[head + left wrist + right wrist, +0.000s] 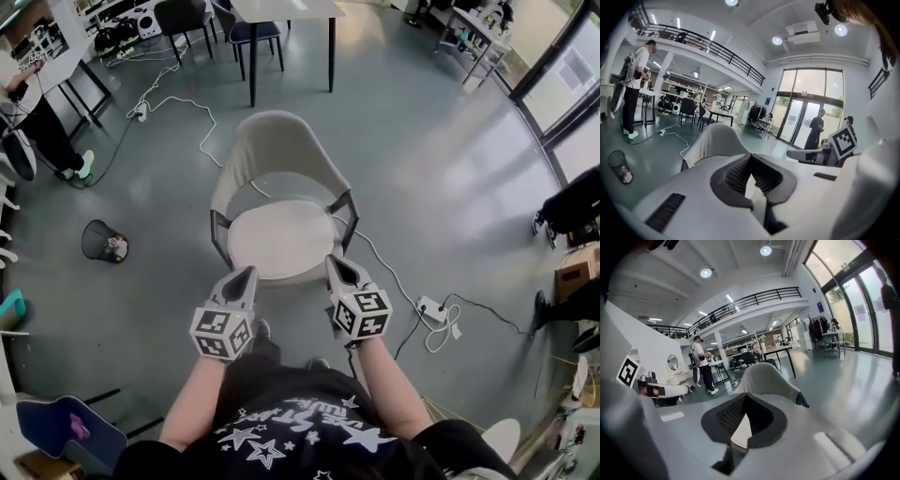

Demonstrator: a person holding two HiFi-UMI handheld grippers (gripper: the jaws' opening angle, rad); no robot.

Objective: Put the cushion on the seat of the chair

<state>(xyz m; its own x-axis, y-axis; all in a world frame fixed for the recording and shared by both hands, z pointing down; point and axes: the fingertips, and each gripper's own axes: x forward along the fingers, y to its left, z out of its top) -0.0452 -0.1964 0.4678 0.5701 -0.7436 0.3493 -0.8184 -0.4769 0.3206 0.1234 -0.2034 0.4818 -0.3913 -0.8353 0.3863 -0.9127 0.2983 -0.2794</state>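
A pale chair (272, 141) with a curved back stands in front of me. A round cream cushion (281, 239) lies flat on its seat. My left gripper (248, 274) hovers at the seat's front left edge and my right gripper (334, 262) at its front right edge. Both have their tips together and nothing held. In the left gripper view the jaws (751, 157) meet at the tips, with the chair back (715, 140) beyond them. The right gripper view shows the same: shut jaws (745, 397) aimed at the chair back (764, 376), a sliver of cream cushion (740, 432) below them.
A black mesh waste bin (103, 241) stands on the floor to the left. White cables and a power strip (433, 307) run along the floor right of the chair. A table (281, 9) with dark chairs is behind it. A person (37, 122) stands far left.
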